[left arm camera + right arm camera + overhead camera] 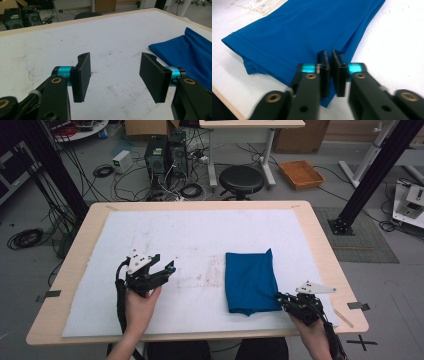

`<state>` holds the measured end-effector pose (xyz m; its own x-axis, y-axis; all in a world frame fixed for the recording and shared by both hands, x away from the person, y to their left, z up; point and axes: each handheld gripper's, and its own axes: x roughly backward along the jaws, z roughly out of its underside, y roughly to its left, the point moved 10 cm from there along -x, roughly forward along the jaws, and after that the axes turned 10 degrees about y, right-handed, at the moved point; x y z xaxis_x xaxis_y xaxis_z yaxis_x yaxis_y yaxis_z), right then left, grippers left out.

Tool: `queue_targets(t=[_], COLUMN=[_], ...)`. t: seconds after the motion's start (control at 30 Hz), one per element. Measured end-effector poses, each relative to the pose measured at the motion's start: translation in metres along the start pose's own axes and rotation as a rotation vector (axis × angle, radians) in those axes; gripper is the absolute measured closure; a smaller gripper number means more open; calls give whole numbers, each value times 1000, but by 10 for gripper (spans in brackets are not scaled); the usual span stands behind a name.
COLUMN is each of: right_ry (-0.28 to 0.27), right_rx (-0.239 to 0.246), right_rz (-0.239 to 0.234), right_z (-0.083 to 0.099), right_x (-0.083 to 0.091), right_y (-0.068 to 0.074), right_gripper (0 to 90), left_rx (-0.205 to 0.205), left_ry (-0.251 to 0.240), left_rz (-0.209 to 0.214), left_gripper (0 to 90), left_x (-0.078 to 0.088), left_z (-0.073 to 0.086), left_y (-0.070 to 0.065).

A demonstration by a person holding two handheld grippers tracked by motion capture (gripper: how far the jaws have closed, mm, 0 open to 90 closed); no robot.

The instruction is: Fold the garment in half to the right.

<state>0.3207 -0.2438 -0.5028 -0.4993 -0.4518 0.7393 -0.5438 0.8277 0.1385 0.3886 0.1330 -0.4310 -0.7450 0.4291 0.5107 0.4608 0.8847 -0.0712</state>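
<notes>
One blue cloth [251,281] lies folded on the table, right of the middle of the high view. Two grippers are here, one in each hand. The left gripper [165,268] is at the lower left of the high view, well apart from the cloth. Its jaws stand wide apart with nothing between them, and in the left gripper view only the white cover shows in the gap. The right gripper [280,298] is at the lower right, at the cloth's near right corner. Its jaws are pinched tight together on the edge of the cloth there, as the right gripper view shows.

One wooden table [325,250] holds a big white cover [190,235] with faint brown marks near its middle. Behind the table, at the top of the high view, stand one round black stool [241,179], one orange tray [301,173] on the grey floor, two dark computer boxes [165,152] and many loose cables.

The cloth's long side runs from the bottom of the high view toward the top. Its far right corner pokes up into a small point.
</notes>
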Motion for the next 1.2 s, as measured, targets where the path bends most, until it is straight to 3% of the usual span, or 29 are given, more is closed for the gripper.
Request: queue_targets(t=[0.3,0.43,0.57,0.67,0.97,1.2], right_ry=[-3,-12,-54,-86,-97,-56], right_rx=[-51,-65,-79,-93,-154,-188], right_rz=[30,41,57,66,71,112], right_z=[6,5,-7,-28,-97,-116], right_x=[6,8,15,16,-27,-59], right_y=[-8,-10,-18,-29,-64,-78], right_gripper=[864,761,729,727,727,747], left_rx=[29,41,47,49,46,54], left_ry=[-13,-17,-14,-12,-13,-5], left_rz=[-51,-67,-73,-74,-80,-93], left_gripper=[419,409,407,407,405,399], left_x=[15,18,16,13,12,10], left_z=[5,6,8,8,9,13], left_y=[29,39,42,42,43,50])
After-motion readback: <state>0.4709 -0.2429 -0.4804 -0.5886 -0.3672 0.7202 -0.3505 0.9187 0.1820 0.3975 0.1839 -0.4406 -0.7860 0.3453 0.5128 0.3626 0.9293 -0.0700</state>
